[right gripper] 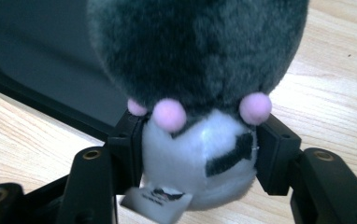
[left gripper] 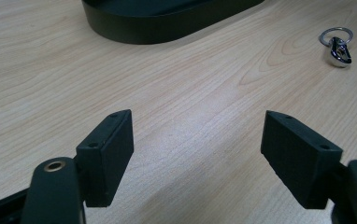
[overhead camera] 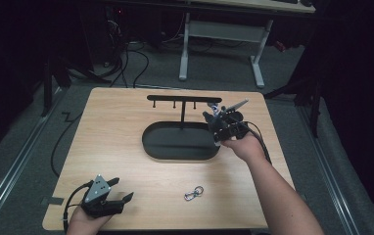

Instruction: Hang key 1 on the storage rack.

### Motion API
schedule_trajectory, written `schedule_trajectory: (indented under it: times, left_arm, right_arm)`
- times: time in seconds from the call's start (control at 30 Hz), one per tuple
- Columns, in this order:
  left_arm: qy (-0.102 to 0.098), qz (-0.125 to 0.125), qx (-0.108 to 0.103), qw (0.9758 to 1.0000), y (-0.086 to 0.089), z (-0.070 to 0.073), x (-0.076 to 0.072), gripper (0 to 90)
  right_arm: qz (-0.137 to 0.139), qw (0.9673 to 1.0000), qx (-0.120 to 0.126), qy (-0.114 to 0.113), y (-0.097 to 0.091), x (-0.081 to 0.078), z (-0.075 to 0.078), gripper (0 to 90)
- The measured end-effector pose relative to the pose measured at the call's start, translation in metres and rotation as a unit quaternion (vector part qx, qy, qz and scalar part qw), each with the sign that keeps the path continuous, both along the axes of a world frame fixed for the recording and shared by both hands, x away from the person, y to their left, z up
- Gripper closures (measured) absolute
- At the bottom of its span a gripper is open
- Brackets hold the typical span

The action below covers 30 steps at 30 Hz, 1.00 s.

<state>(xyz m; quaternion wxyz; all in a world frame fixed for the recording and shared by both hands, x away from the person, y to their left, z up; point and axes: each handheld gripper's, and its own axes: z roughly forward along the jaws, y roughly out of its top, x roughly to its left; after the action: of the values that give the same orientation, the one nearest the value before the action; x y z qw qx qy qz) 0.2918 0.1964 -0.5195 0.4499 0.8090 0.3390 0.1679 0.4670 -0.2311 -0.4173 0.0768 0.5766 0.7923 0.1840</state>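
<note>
A plush toy (right gripper: 200, 51) with dark grey fur, a white lower part and small pink pom-poms sits between the jaws of my right gripper (right gripper: 197, 140), whose pads press on its white part from both sides. In the high view my right gripper (overhead camera: 219, 125) hangs over the right end of a black oval tray (overhead camera: 151, 139), below a black hook rail (overhead camera: 184, 99) on a post. My left gripper (overhead camera: 110, 196) rests at the table's front left, jaws wide apart (left gripper: 199, 128) with bare wood between them.
A silver keyring with a clasp (overhead camera: 194, 193) lies on the wooden table near the front, right of my left gripper, and shows at upper right (left gripper: 337, 45) in the left gripper view. The tray's wall (left gripper: 167, 28) lies ahead. Desk legs and cables stand beyond the table.
</note>
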Motion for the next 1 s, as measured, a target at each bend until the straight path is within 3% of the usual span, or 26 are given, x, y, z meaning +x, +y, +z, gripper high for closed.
schedule_trajectory:
  times: [0.2,0.57,0.77,0.9,0.93,1.0]
  left_arm:
    - [0.000,0.001,-0.001,1.0000,0.000,0.000,0.000,26.1]
    - [-0.003,-0.001,0.002,1.0000,-0.001,0.001,0.000,25.9]
    - [-0.003,-0.002,0.003,1.0000,-0.002,0.001,0.000,25.9]
    - [-0.002,-0.004,0.002,1.0000,-0.002,0.001,0.000,25.8]
    - [-0.003,-0.005,0.004,1.0000,-0.003,0.001,0.000,25.8]
    - [-0.002,-0.004,0.004,1.0000,-0.004,0.001,-0.001,25.8]
  right_arm:
    - [-0.007,1.0000,0.003,-0.001,-0.001,0.000,-0.004,38.8]
    - [-0.009,0.9998,0.013,-0.014,-0.007,-0.011,0.007,38.1]
    - [-0.006,0.9997,0.009,-0.020,-0.013,-0.026,0.004,40.2]
    - [0.001,0.9994,0.007,-0.035,-0.018,-0.040,0.001,44.2]
    - [0.007,0.9992,-0.003,-0.038,-0.020,-0.044,0.000,45.7]
    - [0.005,0.9987,0.005,-0.051,-0.025,-0.054,-0.003,47.8]
